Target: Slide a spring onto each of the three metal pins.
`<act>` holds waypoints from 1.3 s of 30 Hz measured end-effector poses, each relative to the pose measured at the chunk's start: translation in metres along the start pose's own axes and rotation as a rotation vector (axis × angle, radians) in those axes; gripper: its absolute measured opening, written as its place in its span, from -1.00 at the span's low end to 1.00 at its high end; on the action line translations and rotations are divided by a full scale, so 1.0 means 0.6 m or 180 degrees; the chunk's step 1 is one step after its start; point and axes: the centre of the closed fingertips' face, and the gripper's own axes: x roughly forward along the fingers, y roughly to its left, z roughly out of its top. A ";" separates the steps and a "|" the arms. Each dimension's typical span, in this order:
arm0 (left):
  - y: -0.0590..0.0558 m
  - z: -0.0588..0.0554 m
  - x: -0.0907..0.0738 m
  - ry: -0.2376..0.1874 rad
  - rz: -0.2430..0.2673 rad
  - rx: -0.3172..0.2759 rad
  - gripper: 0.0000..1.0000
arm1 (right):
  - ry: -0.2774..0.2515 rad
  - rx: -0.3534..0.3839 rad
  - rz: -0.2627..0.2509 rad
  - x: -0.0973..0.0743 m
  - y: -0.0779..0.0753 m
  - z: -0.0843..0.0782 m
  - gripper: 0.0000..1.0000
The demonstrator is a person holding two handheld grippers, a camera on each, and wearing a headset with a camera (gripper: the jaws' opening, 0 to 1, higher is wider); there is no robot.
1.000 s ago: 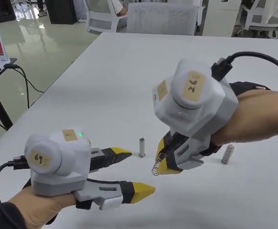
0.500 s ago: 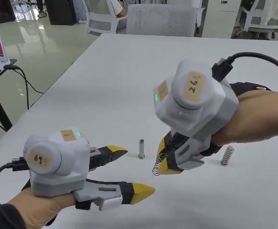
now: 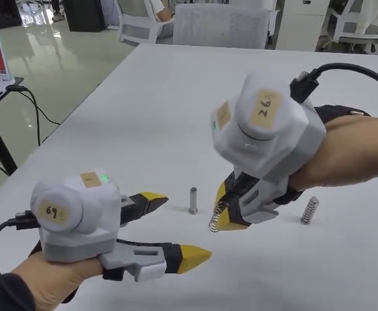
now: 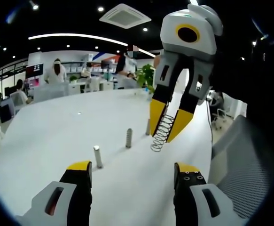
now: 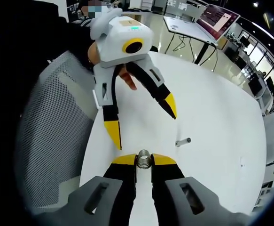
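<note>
A short metal pin (image 3: 192,200) stands upright on the white table (image 3: 163,110). My right gripper (image 3: 226,218) hangs just right of it, shut on a steel spring (image 3: 215,218) that sticks out below its yellow tips. The right gripper view has that spring (image 5: 144,159) end-on between the jaws, with the pin (image 5: 183,141) beyond. My left gripper (image 3: 174,227) lies low at the front left, open and holding nothing. In the left gripper view the pin (image 4: 97,156) is near, and the right gripper (image 4: 172,120) holds the spring (image 4: 162,132). Another spring (image 3: 310,210) sits further right.
A grey office chair (image 3: 221,26) stands at the table's far edge. The table's left edge drops to the floor, where a dark stand and cable (image 3: 20,97) are. A mesh chair (image 5: 47,141) is close behind the left gripper.
My right gripper has lifted the spring very slightly beside the pin. The left gripper has drawn back a little to the left, still open.
</note>
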 end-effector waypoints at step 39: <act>0.003 -0.007 0.004 0.0027 -0.0007 -0.0009 0.38 | 0.0074 -0.0036 -0.0100 0.008 -0.111 0.023 -0.84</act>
